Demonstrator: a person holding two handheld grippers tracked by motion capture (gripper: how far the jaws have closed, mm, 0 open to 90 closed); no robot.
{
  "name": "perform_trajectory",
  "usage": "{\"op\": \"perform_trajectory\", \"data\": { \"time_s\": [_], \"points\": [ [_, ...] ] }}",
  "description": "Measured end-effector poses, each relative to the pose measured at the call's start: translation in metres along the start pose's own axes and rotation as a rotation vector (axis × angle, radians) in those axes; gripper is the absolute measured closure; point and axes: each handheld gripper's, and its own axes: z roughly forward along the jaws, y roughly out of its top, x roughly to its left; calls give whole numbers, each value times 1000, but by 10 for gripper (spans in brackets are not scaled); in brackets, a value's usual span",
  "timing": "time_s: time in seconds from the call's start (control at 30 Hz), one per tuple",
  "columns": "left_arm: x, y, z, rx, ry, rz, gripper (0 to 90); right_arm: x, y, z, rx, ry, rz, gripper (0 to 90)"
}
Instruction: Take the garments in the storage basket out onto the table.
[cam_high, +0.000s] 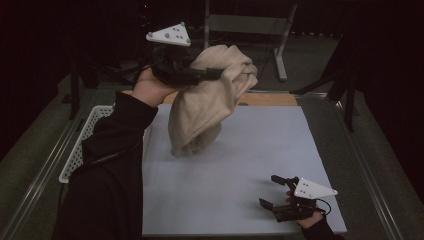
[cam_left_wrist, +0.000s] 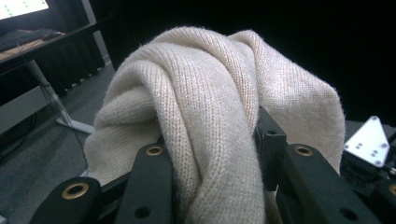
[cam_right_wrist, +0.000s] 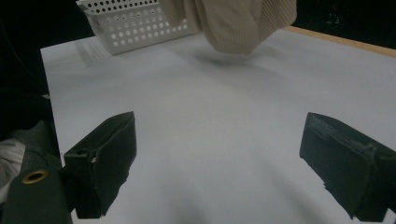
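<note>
From above, the right gripper (cam_high: 274, 192) rests near-right on the white board (cam_high: 240, 165), jaws spread. The left gripper (cam_high: 212, 74) clamps a cream sweater (cam_high: 205, 107) hanging above the board's far left; a white basket (cam_high: 80, 145) sits left.

Left gripper view: knit bunched between jaws.

Right gripper view: bare board ahead, sweater hem (cam_right_wrist: 233, 28) far.
</note>
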Motion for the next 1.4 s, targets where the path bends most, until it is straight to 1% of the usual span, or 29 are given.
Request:
{"op": "perform_trajectory", "data": {
  "time_s": [0.13, 0.33, 0.43, 0.57, 0.6, 0.63, 0.7, 0.73, 0.8, 0.9, 1.0, 1.07, 1.1, 1.17, 1.2, 1.3, 1.33, 1.4],
  "points": [
    [5, -12, 16, -5, -12, -29, 675, 0, 0, 0, -3, 0, 1, 112],
    [8, -26, 38, 1, -27, -54, 673, 0, 0, -1, -9, -3, 3, 112],
    [10, -32, 45, -5, -27, -69, 673, -1, 0, -1, -9, -5, 4, 112],
    [12, -40, 53, -13, -25, -79, 672, -1, 0, 0, -8, -8, 3, 112],
    [12, -40, 53, -13, -25, -79, 672, -1, 0, 0, -8, -8, 3, 112],
    [12, -46, 59, -4, -20, -85, 672, -1, 0, 0, -8, -9, 0, 112],
    [11, -52, 66, 11, -19, -87, 671, -1, 0, 0, -3, -12, -3, 112],
    [11, -55, 69, 13, -26, -91, 671, -1, 0, 0, 0, -13, -3, 112],
    [12, -63, 76, 16, -35, -113, 670, -1, 0, 1, 1, -12, -3, 112],
    [12, -74, 86, 32, -46, -124, 669, 0, 0, 1, 4, -11, -4, 112],
    [9, -87, 99, 64, -50, -139, 668, 0, 0, 1, 4, -10, -5, 112],
    [6, -95, 107, 89, -56, -133, 665, 0, 0, 1, 4, -10, -5, 112],
    [6, -100, 111, 98, -61, -138, 663, 0, 0, 1, 4, -9, -4, 112],
    [5, -109, 118, 109, -74, -161, 662, 0, 0, 1, 4, -9, -5, 112],
    [4, -112, 122, 117, -76, -165, 659, 0, 0, 1, 4, -8, -5, 112],
    [0, -119, 133, 139, -87, -158, 653, 0, 0, 1, 7, -7, -6, 112],
    [-2, -120, 136, 142, -94, -161, 651, 0, 0, 1, 7, -7, -5, 112],
    [-5, -119, 143, 152, -94, -148, 646, 0, 0, 2, 8, -8, -5, 112]
  ]
}}
